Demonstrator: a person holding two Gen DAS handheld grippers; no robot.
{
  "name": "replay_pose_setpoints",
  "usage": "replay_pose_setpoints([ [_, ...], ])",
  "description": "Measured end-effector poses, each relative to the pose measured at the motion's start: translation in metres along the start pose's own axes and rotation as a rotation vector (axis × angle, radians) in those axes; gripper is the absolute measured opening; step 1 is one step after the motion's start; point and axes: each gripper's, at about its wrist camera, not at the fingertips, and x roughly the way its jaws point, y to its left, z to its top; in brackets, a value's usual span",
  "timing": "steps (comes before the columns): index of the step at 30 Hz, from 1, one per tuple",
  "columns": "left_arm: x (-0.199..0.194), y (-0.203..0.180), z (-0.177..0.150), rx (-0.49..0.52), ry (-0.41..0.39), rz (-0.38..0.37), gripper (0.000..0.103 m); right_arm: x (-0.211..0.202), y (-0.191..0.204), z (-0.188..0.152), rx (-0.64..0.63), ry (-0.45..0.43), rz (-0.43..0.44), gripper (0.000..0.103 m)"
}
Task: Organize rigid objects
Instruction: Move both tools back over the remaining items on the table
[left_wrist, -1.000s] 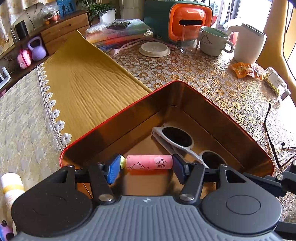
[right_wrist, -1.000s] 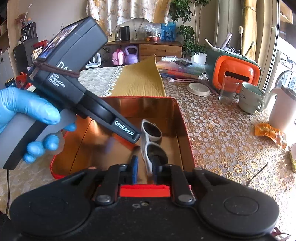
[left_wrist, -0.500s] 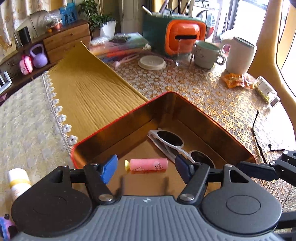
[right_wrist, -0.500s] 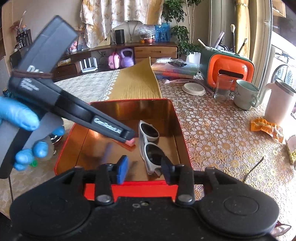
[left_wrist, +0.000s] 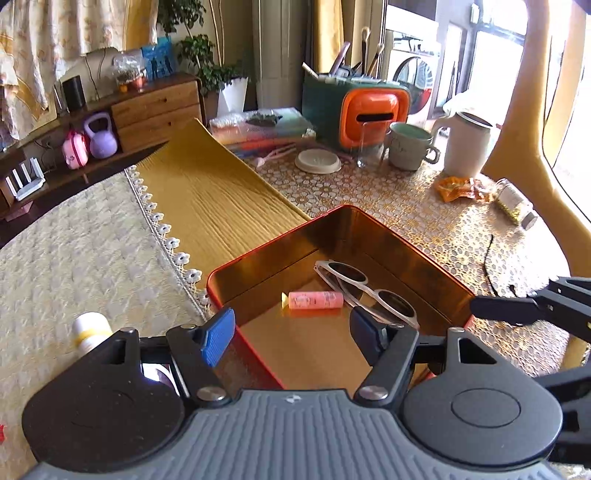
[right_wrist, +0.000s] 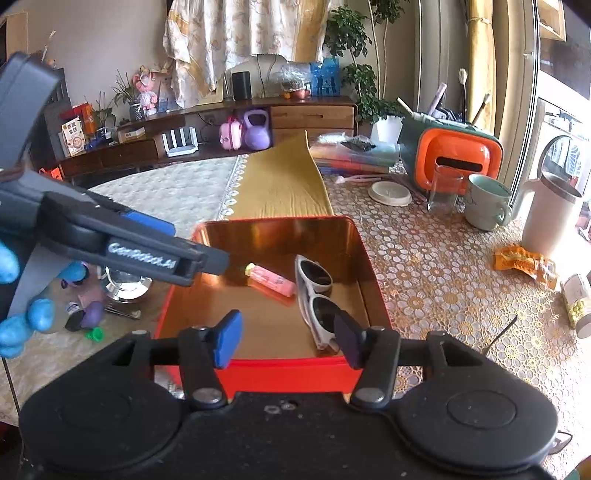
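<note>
Sunglasses (right_wrist: 314, 291) beside pink tube (right_wrist: 271, 278) in tin (right_wrist: 354, 236), mug (right_wrist: 487, 203) beyond

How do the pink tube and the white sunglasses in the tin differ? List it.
The pink tube is a short, plain cylinder; the white sunglasses are longer, with two dark lenses. In the right wrist view the tube lies left, the sunglasses right, near the wall. Both lie flat inside the red tin, ungripped.

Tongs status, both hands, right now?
Left tongs: open, empty; the pink tube lies loose in the red tin.
Right tongs: jaws opening, nothing gripped; the white sunglasses lie in the tin.
</note>
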Motion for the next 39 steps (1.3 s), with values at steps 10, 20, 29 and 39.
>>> replay_pose_setpoints([
  [10, -0.048, 0.011, -0.026, -0.004, -0.053, -0.016, 0.069, -0.022, 0.018, 0.000, -0.009, -0.024, 0.004, 0.064],
  [20, -0.097, 0.030, -0.053, -0.027, -0.127, 0.015, 0.075, -0.043, 0.043, 0.000, 0.001, -0.068, 0.011, 0.079],
  [29, -0.133, 0.054, -0.085, -0.049, -0.170, 0.053, 0.084, -0.056, 0.064, -0.002, 0.021, -0.105, 0.032, 0.094],
  [39, -0.153, 0.081, -0.118, -0.090, -0.178, 0.106, 0.087, -0.054, 0.083, -0.008, 0.034, -0.110, 0.056, 0.103],
])
